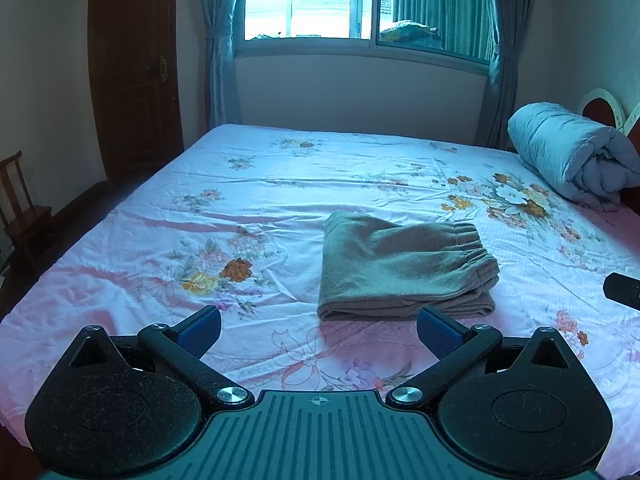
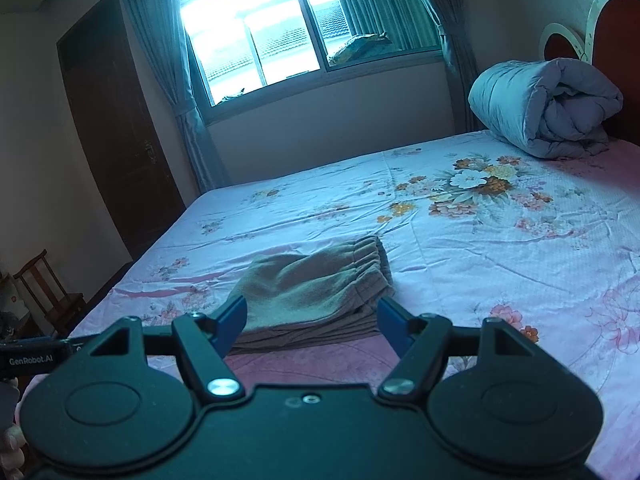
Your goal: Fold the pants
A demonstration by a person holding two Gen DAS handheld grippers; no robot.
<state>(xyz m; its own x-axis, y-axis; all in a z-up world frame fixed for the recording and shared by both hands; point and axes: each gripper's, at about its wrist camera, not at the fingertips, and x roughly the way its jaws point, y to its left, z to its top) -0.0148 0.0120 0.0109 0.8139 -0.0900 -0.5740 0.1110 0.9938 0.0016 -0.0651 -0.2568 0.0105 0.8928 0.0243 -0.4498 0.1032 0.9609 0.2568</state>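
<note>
The grey-brown pants (image 1: 404, 268) lie folded into a compact stack on the floral bed sheet (image 1: 248, 200), elastic waistband toward the right. My left gripper (image 1: 318, 330) hovers just short of the stack's near edge, open, with nothing between its blue pads. In the right wrist view the same pants (image 2: 316, 292) lie ahead with the waistband at the far side. My right gripper (image 2: 310, 320) is open in front of the stack's near edge, apart from the cloth. A black part of the right gripper (image 1: 622, 290) shows at the left view's right edge.
A rolled grey-blue quilt (image 2: 544, 108) rests against the red headboard (image 2: 616, 40) at the bed's far right. A window with curtains (image 1: 320, 0) is beyond the bed, a dark wooden door (image 1: 132, 68) on the left, and a wooden chair (image 2: 48, 292) by the bed's left side.
</note>
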